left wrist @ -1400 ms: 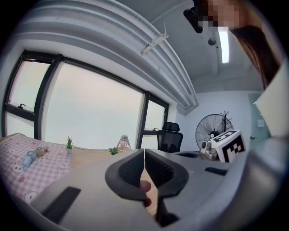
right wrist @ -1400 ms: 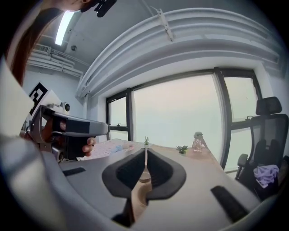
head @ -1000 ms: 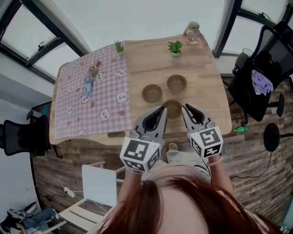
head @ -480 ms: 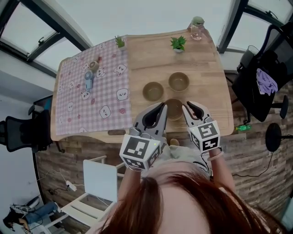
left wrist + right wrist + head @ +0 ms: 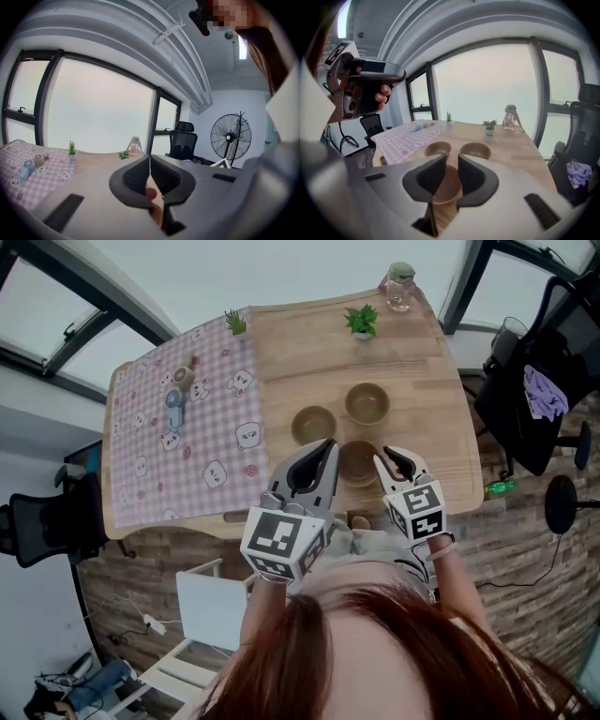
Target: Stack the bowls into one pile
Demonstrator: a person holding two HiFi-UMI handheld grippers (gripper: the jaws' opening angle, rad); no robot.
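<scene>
on the table (image 5: 431,427), right of the cloth (image 5: 187,437), two bowls (image 5: 313,425) sit side by side behind a third bowl (image 5: 357,463).

My head camera sits high over the wooden table (image 5: 422,427) and looks steeply down, so hair (image 5: 375,662) fills the bottom edge and the whole tabletop lies well below. The left gripper (image 5: 150,164) camera sits low by the table's near side and tilts upward, taking in mostly windows (image 5: 98,108) and ceiling (image 5: 140,37). The right gripper (image 5: 449,161) camera faces forward and slightly down, close to the bowls (image 5: 476,151). All three views share the far edge, with its potted plant (image 5: 361,322) and bottle (image 5: 398,285).
</scene>
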